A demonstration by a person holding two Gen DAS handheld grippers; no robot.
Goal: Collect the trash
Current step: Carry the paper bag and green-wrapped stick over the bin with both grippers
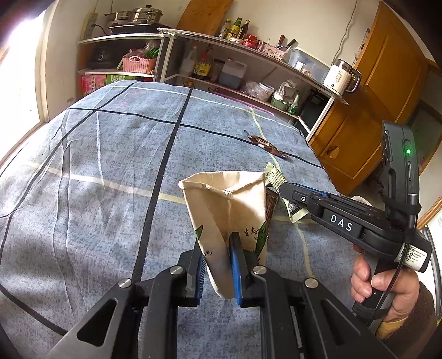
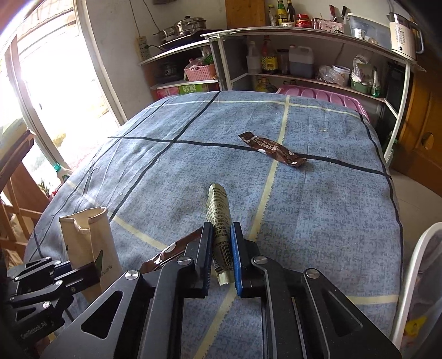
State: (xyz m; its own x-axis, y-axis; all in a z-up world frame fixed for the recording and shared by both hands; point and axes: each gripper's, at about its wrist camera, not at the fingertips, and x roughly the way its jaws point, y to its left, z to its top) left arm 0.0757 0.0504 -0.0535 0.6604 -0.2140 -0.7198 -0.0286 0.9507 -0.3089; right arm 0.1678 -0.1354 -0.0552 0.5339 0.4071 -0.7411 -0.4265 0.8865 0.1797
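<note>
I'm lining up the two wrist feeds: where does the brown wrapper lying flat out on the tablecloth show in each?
Left wrist view: brown wrapper lies right of centre, upper middle, beyond the paper bag.
Right wrist view: brown wrapper lies just right of centre, above the gripped pale wrapper.
Shared landmark: in both views it lies across a dark stripe of the tablecloth.

Kettle (image 1: 341, 77), pink basket (image 2: 199, 71), pots (image 1: 135, 17)

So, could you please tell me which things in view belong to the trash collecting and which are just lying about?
Job:
- paper bag, held by left gripper
- pale green wrapper, held by right gripper
- brown wrapper on the cloth

Lying about:
- kettle
- steel pots
- pink basket
</note>
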